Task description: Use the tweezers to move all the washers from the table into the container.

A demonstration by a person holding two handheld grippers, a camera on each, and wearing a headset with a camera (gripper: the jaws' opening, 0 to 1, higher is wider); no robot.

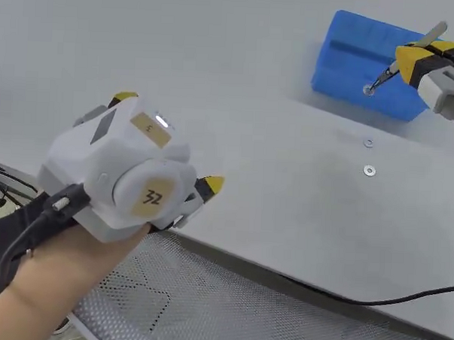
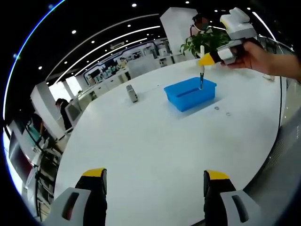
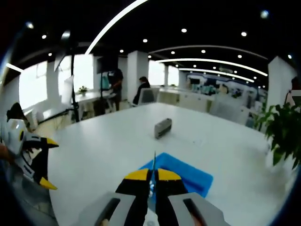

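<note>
My right gripper (image 1: 414,59) is shut on metal tweezers (image 1: 382,77), whose tips hang over the blue container (image 1: 352,62) with a small washer (image 1: 368,89) at them. Two more washers (image 1: 368,143) (image 1: 369,171) lie on the white table (image 1: 286,195) just in front of the container. My left gripper (image 1: 166,141) is held open over the table's near left edge with nothing between its jaws. In the left gripper view the tweezers (image 2: 201,73) point down into the container (image 2: 190,93). The right gripper view looks along the tweezers (image 3: 153,172) to the container (image 3: 188,178).
A small grey block (image 2: 132,92) stands on the table beyond the container. A black cable (image 1: 372,300) runs along the table's near edge. A perforated mesh surface (image 1: 169,288) lies below that edge. A potted plant (image 2: 204,42) stands at the far side.
</note>
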